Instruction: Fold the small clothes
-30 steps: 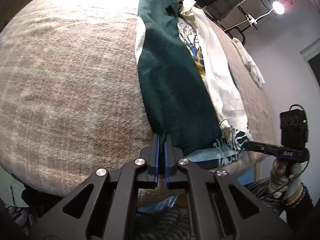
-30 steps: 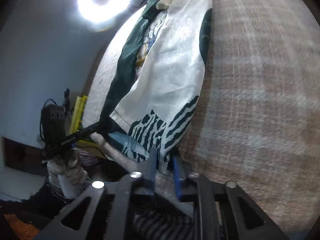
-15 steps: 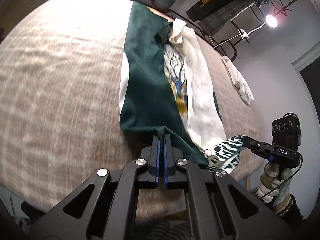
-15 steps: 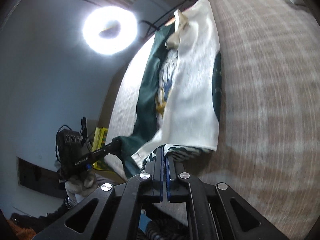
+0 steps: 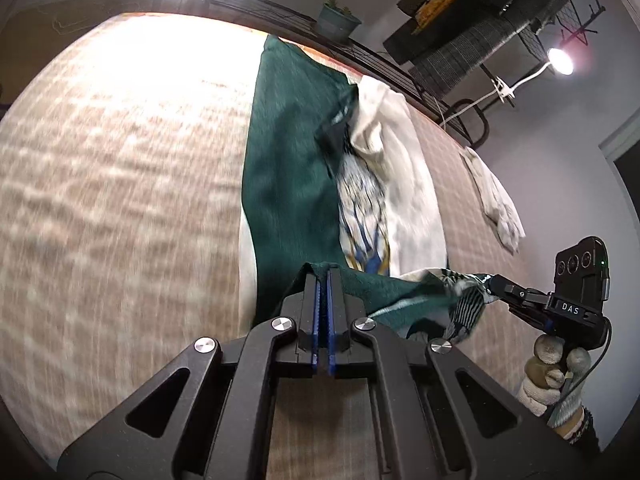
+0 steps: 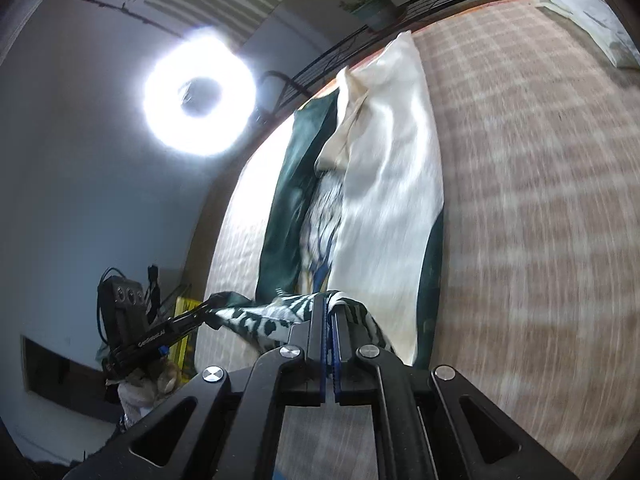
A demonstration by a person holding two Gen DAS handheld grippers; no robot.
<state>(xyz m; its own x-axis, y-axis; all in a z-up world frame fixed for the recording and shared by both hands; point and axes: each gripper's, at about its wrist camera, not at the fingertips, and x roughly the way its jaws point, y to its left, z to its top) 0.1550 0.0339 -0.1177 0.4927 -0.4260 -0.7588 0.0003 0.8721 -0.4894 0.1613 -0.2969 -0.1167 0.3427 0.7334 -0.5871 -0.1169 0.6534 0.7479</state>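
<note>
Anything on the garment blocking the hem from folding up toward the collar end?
Nothing visible. Left gripper and right gripper are shut on the green-and-white garment's near hem; only its own bunched collar lies ahead on the blanket.

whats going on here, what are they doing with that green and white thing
A person holds a gripper in each hand and is folding a green and white garment on a plaid blanket. The left gripper is shut on the green corner of its near hem, the right gripper on the zebra-striped corner, both raised off the blanket. Another white garment lies farther off.
</note>
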